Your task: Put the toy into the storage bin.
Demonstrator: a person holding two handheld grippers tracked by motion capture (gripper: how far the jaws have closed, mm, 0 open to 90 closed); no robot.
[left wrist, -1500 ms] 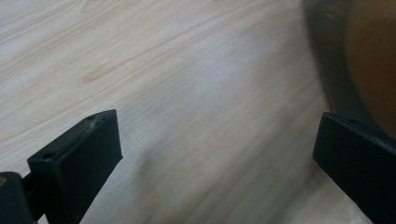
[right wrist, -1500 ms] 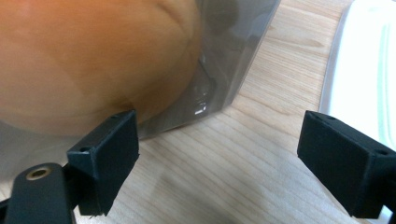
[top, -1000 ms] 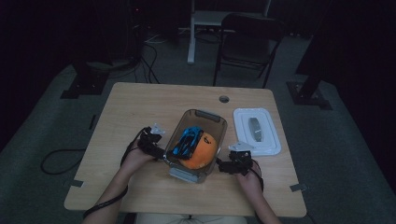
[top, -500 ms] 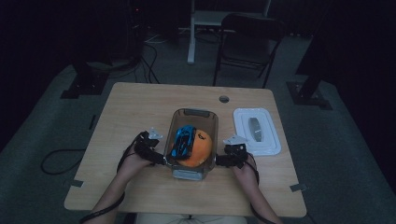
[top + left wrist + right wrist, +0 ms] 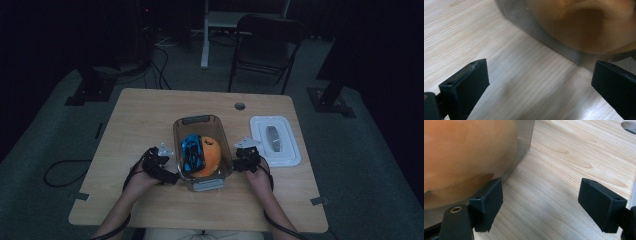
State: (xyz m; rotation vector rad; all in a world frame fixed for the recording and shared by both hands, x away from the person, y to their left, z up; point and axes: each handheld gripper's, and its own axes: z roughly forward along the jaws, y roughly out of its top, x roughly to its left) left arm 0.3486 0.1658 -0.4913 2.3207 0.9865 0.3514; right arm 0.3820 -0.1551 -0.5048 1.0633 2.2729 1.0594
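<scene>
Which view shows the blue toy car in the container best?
The high view: the blue toy car lies whole beside the orange inside the clear container. The left gripper view gives a blurred orange shape behind the container wall, no car; the right gripper view likewise, orange behind the wall.

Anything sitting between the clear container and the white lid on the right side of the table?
Yes: the right gripper sits in that gap, beside the clear container, with the white lid farther right. The high view shows this.
</scene>
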